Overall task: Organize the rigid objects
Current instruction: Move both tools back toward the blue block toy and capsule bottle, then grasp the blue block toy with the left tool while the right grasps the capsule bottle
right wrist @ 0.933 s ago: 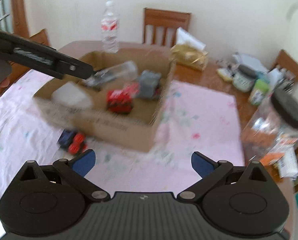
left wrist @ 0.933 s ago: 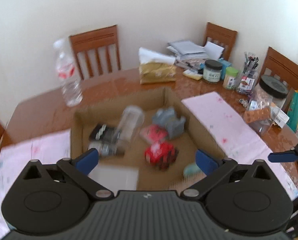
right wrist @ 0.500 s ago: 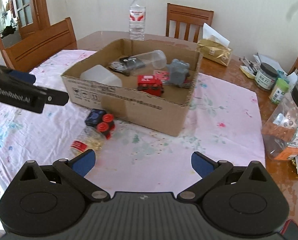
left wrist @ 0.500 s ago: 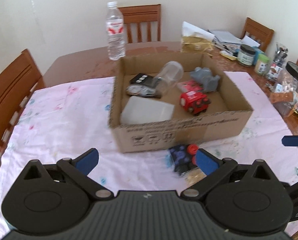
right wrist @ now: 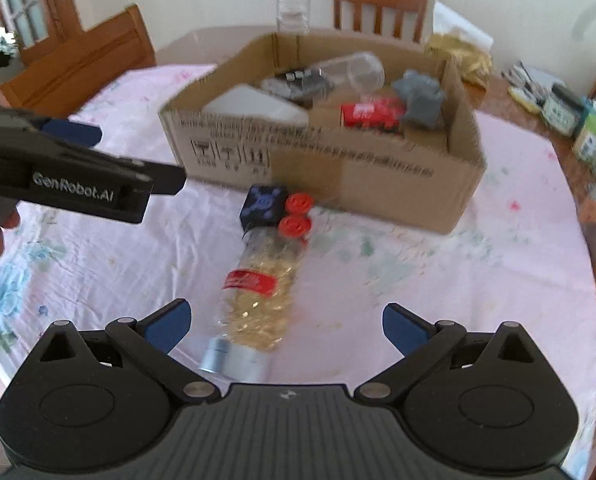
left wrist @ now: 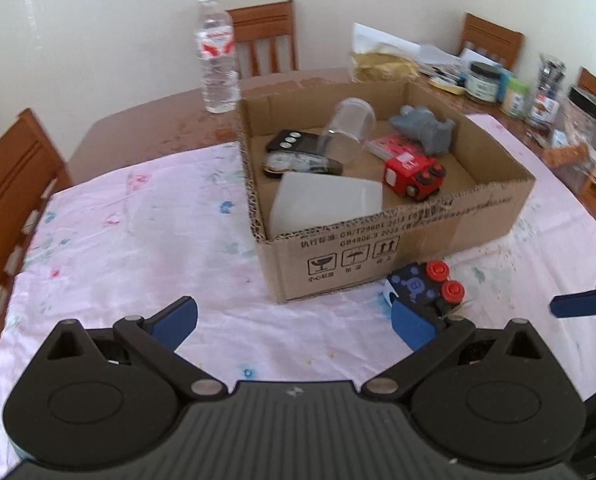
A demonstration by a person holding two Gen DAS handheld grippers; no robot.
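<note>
Right gripper [right wrist: 283, 326] jaws spread wide, empty. We find plastic bottle [right wrist: 257, 284] lying on tablecloth [right wrist: 438, 280] directly ahead, cap end between right fingers, long axis running away toward cardboard box [right wrist: 378, 176]. Blue toy with red wheels [right wrist: 275, 210] touches bottle's far end, just before box wall. Left gripper [left wrist: 293, 322] also wide, empty, farther off; we judge right nearer. Outside box: one bottle, one toy. Inside: about six items, count uncertain.

"GenRobot.AI" is printed on the left tool [right wrist: 73, 190] at 9 o'clock; the cardboard box [left wrist: 378, 252] wall carries "GB/T29601" and handling symbols.
</note>
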